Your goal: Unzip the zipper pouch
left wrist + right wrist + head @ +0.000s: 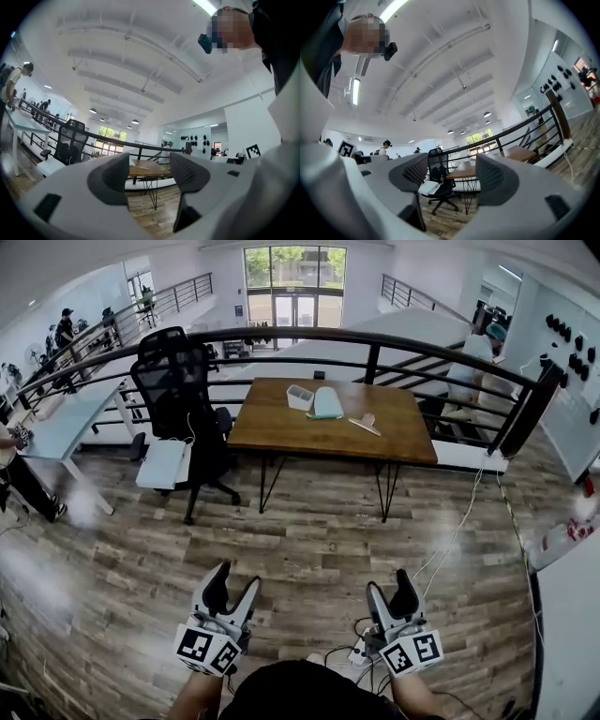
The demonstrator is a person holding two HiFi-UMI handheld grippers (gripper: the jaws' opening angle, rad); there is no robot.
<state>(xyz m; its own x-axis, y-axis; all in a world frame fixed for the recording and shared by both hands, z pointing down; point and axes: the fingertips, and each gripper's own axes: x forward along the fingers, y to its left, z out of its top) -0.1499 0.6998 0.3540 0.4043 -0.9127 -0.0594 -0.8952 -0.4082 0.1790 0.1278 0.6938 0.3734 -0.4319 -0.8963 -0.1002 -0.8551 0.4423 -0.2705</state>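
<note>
The zipper pouch (327, 403) lies on the far table (281, 432)
A white box (300, 397) sits beside it. The left gripper (236, 577) and right gripper (389, 582) point level, far from it, jaws apart, empty.

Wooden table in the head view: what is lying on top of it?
On the table lie a small white box, a pale green pouch and a thin light-coloured item. Anything behind the pouch is hidden; its zipper is too small to make out.

No readable writing anywhere.
Only black-and-white square marker patterns (197, 645), without letters, on the left gripper (234, 579) and right gripper (390, 583).
</note>
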